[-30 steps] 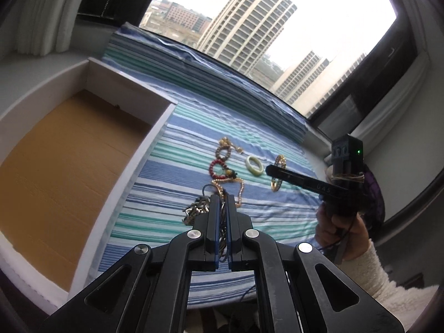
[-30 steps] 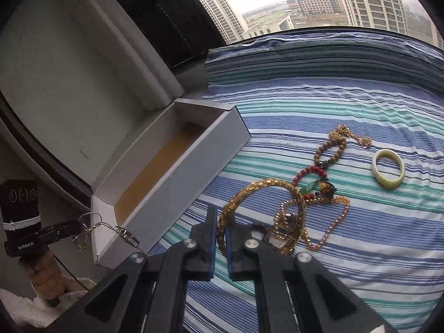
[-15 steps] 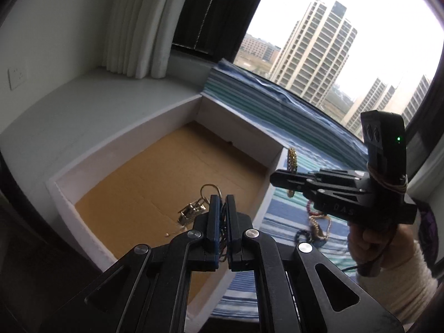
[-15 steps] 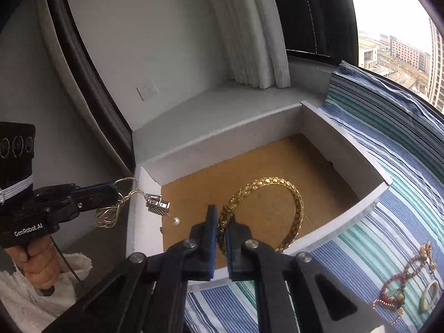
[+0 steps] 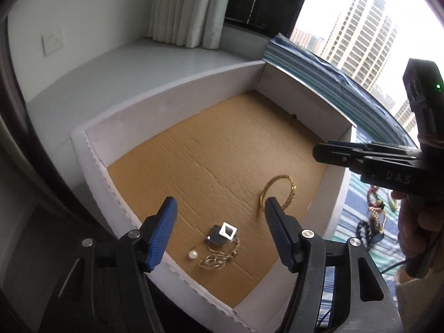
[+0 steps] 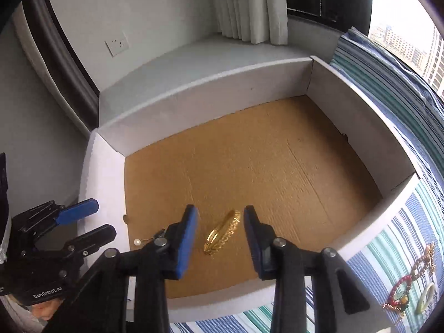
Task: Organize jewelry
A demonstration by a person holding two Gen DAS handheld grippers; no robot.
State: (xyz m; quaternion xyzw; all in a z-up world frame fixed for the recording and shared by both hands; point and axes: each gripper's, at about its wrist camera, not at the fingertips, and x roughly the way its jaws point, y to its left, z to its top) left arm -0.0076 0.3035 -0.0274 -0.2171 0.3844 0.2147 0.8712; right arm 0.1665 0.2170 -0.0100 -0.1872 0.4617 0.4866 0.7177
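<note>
Two grippers over one white box [image 5: 172, 102] with a brown cardboard floor. Left gripper [image 5: 219, 233] opening wide, blue pads [image 5: 163, 230] far apart, nothing pressed between them. Below that gap, on the box floor: thin chain necklace [image 5: 219, 259] in a loose tangle, with a small square pendant [image 5: 226, 230] and a white pearl [image 5: 193, 254] just beside it. Right gripper [image 6: 220, 236] also opening, at a narrower spread, pads clear of the gold bangle [image 6: 222, 233], which shows between them, blurred and tilted on edge; whether resting on the floor or not, cannot tell. Same bangle in the left view [image 5: 277, 191], close to the box's right-hand wall and near the necklace but apart from it. Necklace mostly hidden behind the left pad in the right view, only the pearl [image 6: 136, 241] and a bit of chain showing.

Outside the box, on a striped cloth [image 6: 388, 255] touching its right side: red bead bracelet [image 6: 399, 291], pale green bangle [image 6: 426, 294] and brown bead string [image 6: 421, 260], lying close together, well apart from the box contents. Person's hand [image 5: 416, 227] on the right gripper's handle, partly seen at the edge. White curtain [image 6: 249, 5] and wall socket [image 6: 118, 44] behind the box.
</note>
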